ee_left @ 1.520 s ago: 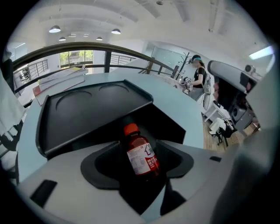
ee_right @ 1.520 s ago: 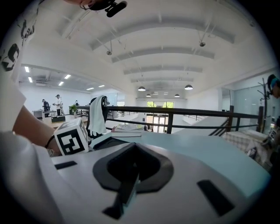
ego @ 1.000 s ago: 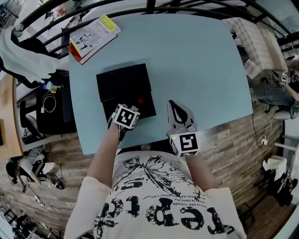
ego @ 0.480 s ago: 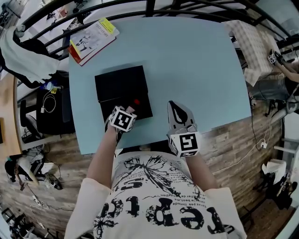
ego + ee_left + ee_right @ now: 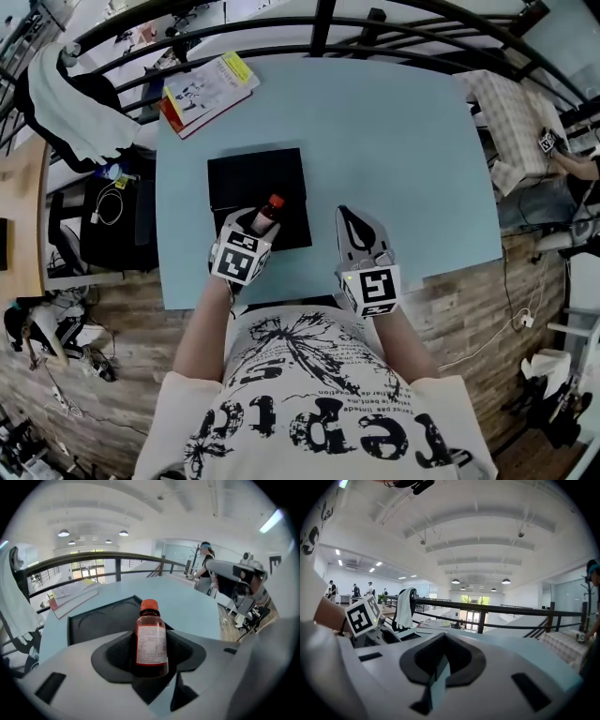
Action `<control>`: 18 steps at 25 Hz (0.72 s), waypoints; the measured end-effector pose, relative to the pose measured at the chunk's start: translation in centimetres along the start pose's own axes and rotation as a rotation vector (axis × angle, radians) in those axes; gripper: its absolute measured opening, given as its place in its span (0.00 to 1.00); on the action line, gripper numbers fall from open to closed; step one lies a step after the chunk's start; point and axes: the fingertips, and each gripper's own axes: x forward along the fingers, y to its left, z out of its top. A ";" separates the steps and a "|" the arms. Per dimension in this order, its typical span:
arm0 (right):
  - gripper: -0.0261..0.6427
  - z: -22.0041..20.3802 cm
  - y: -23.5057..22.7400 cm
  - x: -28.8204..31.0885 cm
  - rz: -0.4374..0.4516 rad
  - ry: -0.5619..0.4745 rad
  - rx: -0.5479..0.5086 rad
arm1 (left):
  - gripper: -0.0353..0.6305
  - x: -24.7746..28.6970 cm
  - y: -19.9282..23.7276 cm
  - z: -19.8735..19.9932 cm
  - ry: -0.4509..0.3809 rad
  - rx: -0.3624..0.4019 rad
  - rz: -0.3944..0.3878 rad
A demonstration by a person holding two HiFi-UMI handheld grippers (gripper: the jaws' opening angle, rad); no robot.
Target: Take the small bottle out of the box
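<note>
The small brown bottle point(image 5: 265, 214) has a red cap and a white label, and my left gripper point(image 5: 255, 225) is shut on its lower body. It is lifted over the near edge of the open black box point(image 5: 253, 176), tilted with its cap away from me. In the left gripper view the bottle point(image 5: 151, 637) stands upright between the dark pads, with the box point(image 5: 93, 620) behind it on the light blue table point(image 5: 394, 141). To the right of the box, my right gripper point(image 5: 357, 227) hovers near the table's front edge, its jaws together and nothing in them.
A book with a yellow and red cover point(image 5: 208, 92) lies at the table's far left corner. A dark railing point(image 5: 319, 19) runs behind the table, with a white cloth point(image 5: 70, 98) hung on it at left. The left gripper's marker cube point(image 5: 361, 616) shows in the right gripper view.
The bottle, whose red cap showed low inside the box, now rides up in my left gripper and shows its body above the box's near edge. The right gripper has stayed put.
</note>
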 end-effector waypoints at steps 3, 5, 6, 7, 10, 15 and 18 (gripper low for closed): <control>0.05 1.3 0.5 0.5 0.022 -0.029 -0.016 | 0.40 -2.8 0.9 2.8 -0.132 -0.013 0.060; 0.05 2.2 1.1 0.8 0.056 -0.051 -0.019 | 0.40 -4.8 1.7 4.5 -0.211 -0.019 0.116; 0.05 2.6 1.6 0.9 0.081 -0.063 -0.019 | 0.40 -5.8 2.1 5.3 -0.249 -0.023 0.142; 0.05 3.0 2.1 1.1 0.105 -0.076 -0.021 | 0.40 -6.9 2.5 6.0 -0.286 -0.027 0.166; 0.05 4.2 3.4 1.6 0.150 -0.109 -0.043 | 0.40 -10.3 3.3 8.1 -0.410 -0.035 0.226; 0.05 5.9 4.7 2.2 0.193 -0.157 -0.053 | 0.40 -15.7 4.1 10.5 -0.609 -0.022 0.308; 0.05 6.9 5.0 2.4 0.210 -0.189 -0.051 | 0.40 -17.8 4.3 10.8 -0.691 -0.016 0.338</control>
